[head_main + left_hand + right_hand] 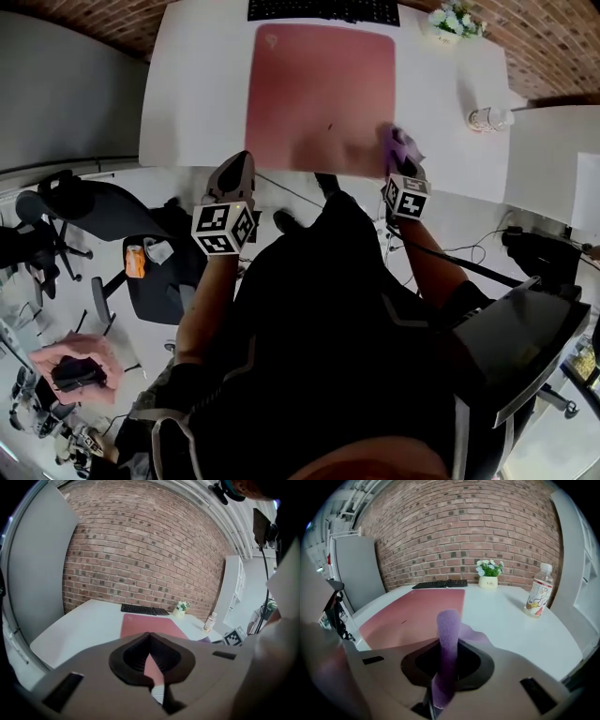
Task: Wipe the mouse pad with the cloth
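Note:
A pink mouse pad (319,98) lies on the white desk (197,94), also seen in the right gripper view as the mouse pad (412,616). My right gripper (401,155) sits at the pad's near right corner, shut on a purple cloth (447,648) that stands up between its jaws; the cloth (403,142) shows over the pad's edge. My left gripper (234,173) hangs just off the desk's near edge, left of the pad, shut with nothing in it. A small dark speck (329,126) marks the pad.
A black keyboard (323,9) lies beyond the pad. A small flower pot (455,22) and a plastic bottle (489,119) stand on the desk's right side. Office chairs (84,211) and cables are on the floor below the desk edge. A brick wall (140,555) is behind.

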Demonstrator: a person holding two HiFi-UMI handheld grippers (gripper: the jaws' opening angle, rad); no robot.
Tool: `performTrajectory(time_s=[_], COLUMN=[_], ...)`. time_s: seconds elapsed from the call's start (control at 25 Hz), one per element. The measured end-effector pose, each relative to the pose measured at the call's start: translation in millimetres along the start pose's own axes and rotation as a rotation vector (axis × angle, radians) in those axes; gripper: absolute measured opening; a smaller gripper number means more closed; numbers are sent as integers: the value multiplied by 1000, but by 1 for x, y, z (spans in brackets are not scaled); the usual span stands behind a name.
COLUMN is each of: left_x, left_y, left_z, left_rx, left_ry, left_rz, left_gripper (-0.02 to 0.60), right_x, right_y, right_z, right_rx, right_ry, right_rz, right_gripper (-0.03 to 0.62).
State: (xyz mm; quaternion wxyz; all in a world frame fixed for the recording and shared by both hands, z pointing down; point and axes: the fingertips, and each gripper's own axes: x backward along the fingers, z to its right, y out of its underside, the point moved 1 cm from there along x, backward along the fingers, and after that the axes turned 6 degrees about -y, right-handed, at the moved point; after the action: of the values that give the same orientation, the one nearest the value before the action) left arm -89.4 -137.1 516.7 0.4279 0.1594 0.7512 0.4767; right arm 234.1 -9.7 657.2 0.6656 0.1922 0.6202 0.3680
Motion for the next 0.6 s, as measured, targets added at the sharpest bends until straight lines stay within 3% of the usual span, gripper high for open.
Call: performTrajectory(time_s=[0.6], left_x=[11], left_y=[16], left_z=[-14], left_rx=[-8], left_ry=[16], left_rz=[3], left_gripper=[3], right_x=[-26], right_y=[5], right_z=[-61], right_rx=[-140], right_ry=[-62], right_rz=[-36], right_gripper=[60])
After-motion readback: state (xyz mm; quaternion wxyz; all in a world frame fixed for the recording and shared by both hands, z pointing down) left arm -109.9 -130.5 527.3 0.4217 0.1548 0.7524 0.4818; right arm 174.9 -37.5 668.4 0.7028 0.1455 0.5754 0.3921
